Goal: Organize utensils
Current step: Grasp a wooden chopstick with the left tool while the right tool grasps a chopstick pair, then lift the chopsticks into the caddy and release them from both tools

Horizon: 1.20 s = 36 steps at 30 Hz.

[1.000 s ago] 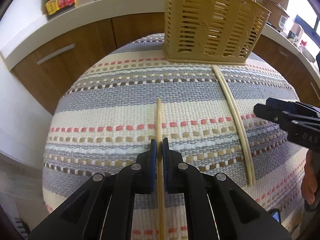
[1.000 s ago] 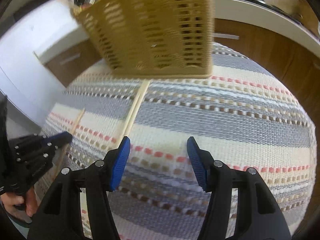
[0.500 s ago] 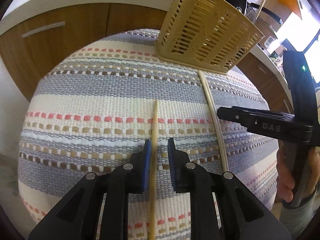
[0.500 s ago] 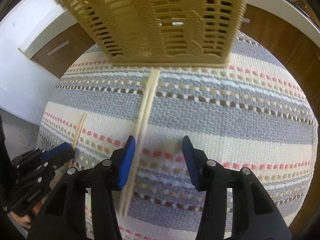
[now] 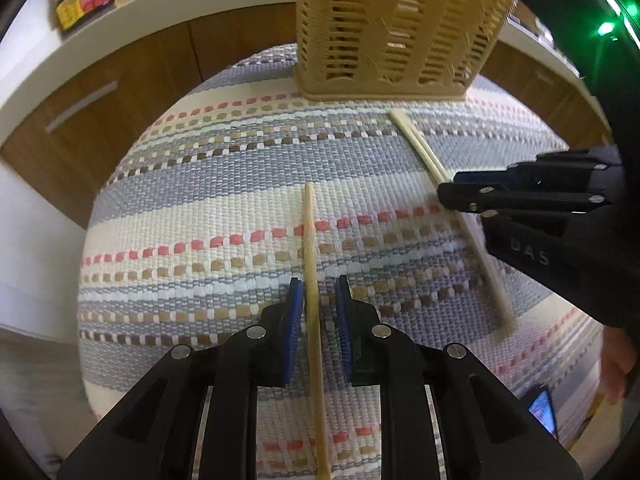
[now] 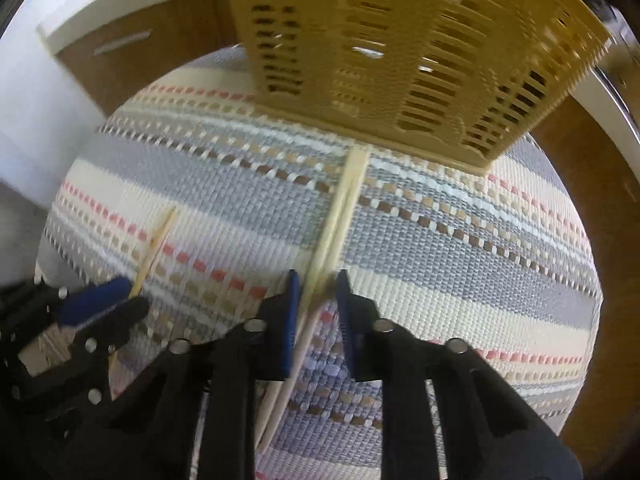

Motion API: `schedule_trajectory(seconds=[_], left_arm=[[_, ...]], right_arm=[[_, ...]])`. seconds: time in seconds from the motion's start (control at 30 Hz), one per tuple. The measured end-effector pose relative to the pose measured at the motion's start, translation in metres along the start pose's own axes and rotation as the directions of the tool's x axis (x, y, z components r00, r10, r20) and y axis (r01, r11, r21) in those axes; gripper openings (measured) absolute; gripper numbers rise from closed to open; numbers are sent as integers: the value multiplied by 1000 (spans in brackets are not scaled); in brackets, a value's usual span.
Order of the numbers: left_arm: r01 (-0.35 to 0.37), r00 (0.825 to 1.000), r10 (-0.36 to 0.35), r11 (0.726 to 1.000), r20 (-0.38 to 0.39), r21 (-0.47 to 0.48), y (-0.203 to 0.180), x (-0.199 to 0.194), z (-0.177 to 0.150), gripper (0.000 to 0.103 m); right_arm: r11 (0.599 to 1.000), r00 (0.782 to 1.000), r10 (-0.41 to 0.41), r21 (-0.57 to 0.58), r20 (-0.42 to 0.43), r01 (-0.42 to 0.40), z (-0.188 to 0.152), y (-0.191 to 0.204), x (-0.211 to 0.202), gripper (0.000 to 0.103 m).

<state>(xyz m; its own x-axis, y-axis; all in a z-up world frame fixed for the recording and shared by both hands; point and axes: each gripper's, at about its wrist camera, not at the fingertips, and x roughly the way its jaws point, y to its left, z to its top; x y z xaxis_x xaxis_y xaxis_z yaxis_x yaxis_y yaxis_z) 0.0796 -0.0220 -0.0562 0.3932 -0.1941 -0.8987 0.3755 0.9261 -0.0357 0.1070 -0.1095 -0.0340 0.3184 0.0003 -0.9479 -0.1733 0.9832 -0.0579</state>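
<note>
Early stage: nearest, the left gripper [image 5: 318, 304] straddles a single chopstick [image 5: 309, 248] with jaws slightly apart, not clamped, while the right gripper [image 6: 318, 300] jaws are closing around a chopstick pair [image 6: 340, 208], all still flat on the striped mat [image 5: 200, 208] short of the basket [image 5: 392, 28] beyond, so binning remains.

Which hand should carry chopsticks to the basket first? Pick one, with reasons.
Right, probably. The right gripper is closing around the pale chopstick pair, which ends at the basket. The left gripper straddles a single chopstick farther back.
</note>
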Motion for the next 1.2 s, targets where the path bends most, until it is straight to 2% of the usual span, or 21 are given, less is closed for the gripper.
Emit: schedule_trajectory(seconds=[0.2,0.27,0.37,0.47,0.53,0.67,0.8,0.87,1.0,1.03,1.1,1.2], left_arm=[[-30,998,32,998,-46,56,-4,2,5,16],[-32,998,34,998,-51,45,-5,3,8,15],[-63,997,63,998,-43,11,-5,8,12,5],[-80,996,80,997,-27,-2,-6,7,9,4],[-71,997,71,997,9,-17,-8,3,9,4],[-40,987,46,998,157,-42,-18,-30,6,4],[-17,961,26,999,274,-36,-29,-69,11,4],[1,940,9,1000,340,-29,-38,-91,14,4],[38,893,-27,999,450,-16,-51,-132,17,4],[45,876,-34,999,481,-11,-55,-144,20,4],[54,855,-44,999,517,-4,-59,-161,27,4],[75,807,-65,997,587,8,-66,-185,37,4]], right_arm=[[1000,1000,11,-6,13,-11,-23,-11,-7,10],[1000,999,22,4,24,-22,-32,-17,-10,10],[999,998,41,17,53,-42,-52,-45,-20,10],[997,994,63,29,92,-66,-65,-58,-32,10],[996,989,81,34,124,-86,-72,-66,-44,10],[991,977,114,49,181,-125,-90,-88,-70,10],[988,959,128,52,253,-145,-93,-95,-97,10],[986,944,136,48,302,-158,-95,-101,-114,10],[982,901,155,34,405,-184,-96,-111,-148,10],[982,886,156,29,436,-187,-96,-111,-160,10],[978,855,172,16,489,-206,-96,-115,-177,10],[977,812,178,0,556,-214,-93,-118,-197,10]])
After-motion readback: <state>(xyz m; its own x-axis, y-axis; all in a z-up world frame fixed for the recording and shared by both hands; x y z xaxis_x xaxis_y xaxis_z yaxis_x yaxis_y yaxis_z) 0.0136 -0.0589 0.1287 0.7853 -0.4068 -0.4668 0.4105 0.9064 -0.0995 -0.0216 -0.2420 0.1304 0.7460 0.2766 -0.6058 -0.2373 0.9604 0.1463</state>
